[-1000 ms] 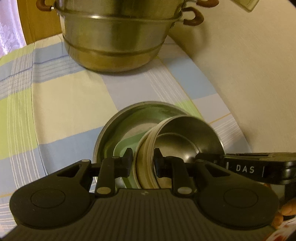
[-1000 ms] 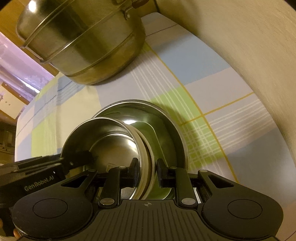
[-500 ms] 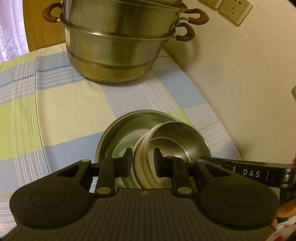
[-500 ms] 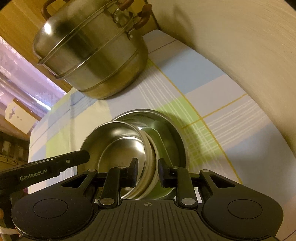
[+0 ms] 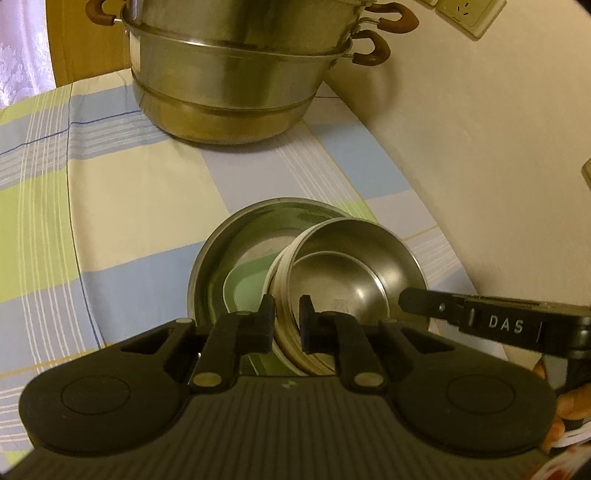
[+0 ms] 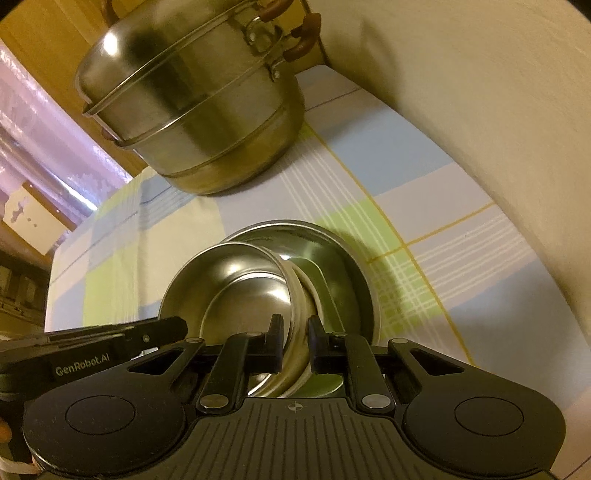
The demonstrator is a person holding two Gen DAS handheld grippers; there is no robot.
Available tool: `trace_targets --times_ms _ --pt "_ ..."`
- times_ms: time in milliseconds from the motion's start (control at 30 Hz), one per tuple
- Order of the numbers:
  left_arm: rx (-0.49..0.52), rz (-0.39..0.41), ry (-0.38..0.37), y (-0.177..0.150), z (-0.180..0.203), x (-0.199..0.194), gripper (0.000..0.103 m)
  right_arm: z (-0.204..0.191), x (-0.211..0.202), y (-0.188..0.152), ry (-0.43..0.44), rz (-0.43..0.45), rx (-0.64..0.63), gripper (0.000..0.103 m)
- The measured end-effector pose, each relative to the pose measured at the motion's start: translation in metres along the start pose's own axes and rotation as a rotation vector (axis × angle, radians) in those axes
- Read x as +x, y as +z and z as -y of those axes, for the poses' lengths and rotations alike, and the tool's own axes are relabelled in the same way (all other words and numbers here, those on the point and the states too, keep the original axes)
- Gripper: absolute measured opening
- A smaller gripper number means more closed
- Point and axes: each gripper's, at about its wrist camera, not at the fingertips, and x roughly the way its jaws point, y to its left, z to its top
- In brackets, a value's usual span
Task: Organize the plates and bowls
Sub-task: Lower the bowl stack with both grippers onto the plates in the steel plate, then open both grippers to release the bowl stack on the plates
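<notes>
From the left wrist, your left tool [image 5: 287, 322] is closing on the near rim of the small steel bowl [image 5: 354, 280], tilted inside the larger dish [image 5: 221, 266]. Grip evenly.

From the right wrist, your right tool [image 6: 295, 338] closes on the opposite rim; lift together. The checked cloth surface [image 6: 424, 229] meets a wall, steamer pot [image 6: 199, 110] behind.

Big steel steamer pot [image 5: 236, 74], two tiers stacked, brown handles [image 5: 373, 51], sits at far end of the table, close to the wall. Checked tablecloth [image 5: 110, 192] in blue, green and cream squares with thin white stripes covers the table. Cream wall [image 5: 480, 147] along the right side, white wall socket [image 5: 467, 11] high up. Lilac curtain [image 6: 40, 147] far left, wooden panel [image 5: 85, 40] behind the pot.
</notes>
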Motion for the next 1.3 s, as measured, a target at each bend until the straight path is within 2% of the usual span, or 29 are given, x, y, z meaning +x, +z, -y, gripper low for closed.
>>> trace_targets --times_ms 367,733,1300 --pt "-0.002 -0.006 0.005 0.001 0.001 0.000 0.012 -0.002 0.003 0.005 -0.015 -0.022 -0.002 0.013" --pt "0.003 -0.008 0.015 0.001 0.003 -0.001 0.012 0.006 0.004 0.009 0.007 -0.037 0.062 0.012" --pt "-0.011 -0.006 0.023 0.000 0.003 -0.003 0.012 0.004 0.003 0.008 0.004 -0.030 0.042 0.013"
